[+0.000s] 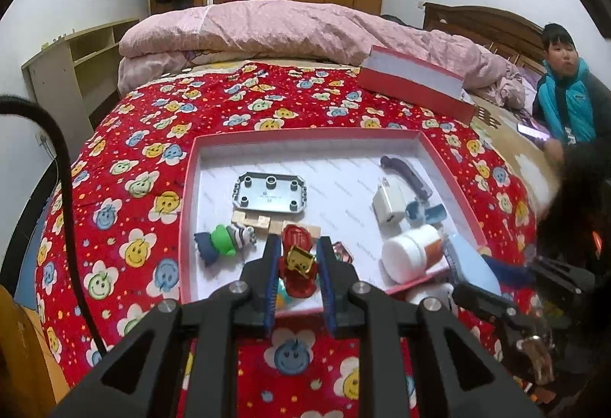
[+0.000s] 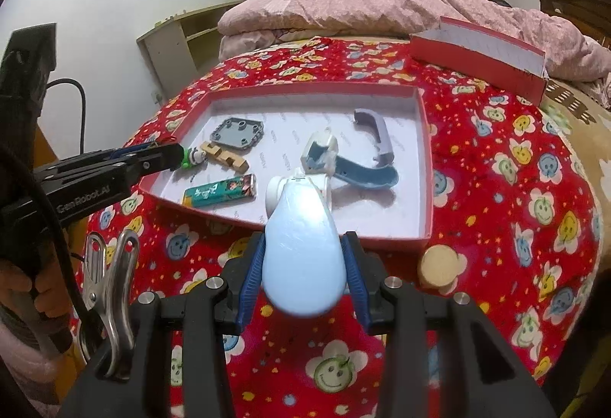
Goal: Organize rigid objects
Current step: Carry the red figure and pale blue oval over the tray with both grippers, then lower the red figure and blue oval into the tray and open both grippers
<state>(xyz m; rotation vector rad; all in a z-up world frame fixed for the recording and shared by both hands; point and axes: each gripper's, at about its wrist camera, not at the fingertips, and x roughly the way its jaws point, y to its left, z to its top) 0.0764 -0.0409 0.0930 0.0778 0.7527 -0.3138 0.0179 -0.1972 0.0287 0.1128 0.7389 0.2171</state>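
Both tongs are loaded and held over the near edge of the shallow pink box (image 2: 424,166), so the step in hand looks like carrying 2 pieces in to be set down.

The left gripper (image 1: 298,265) is clamped on a small red toy with a gold piece on top (image 1: 299,259); its blue pads press the toy from both sides. Just beyond its tips lie a notched wooden block (image 1: 263,221) and a grey studded plate (image 1: 269,194); off to their left is a green and navy figure (image 1: 221,244).

The right gripper (image 2: 303,257) is closed around a pale blue rounded object (image 2: 301,246), which fills the gap between the pads and juts forward over the box rim. Right ahead of it sit a white jar (image 2: 294,188) and a blue curved piece (image 2: 362,177), with a grey curved handle (image 2: 376,133) further on. A printed lighter (image 2: 219,190) lies ahead and to its left. Still outside the box, just right of these tongs, is a round wooden disc (image 2: 439,265); a metal clip (image 2: 109,288) lies to the left.

Next, I judge each tong needs a bare patch of box floor: the left has open space beyond its tips to the left, while the right should steer right of the jar before lowering and letting go, or it may knock the jar
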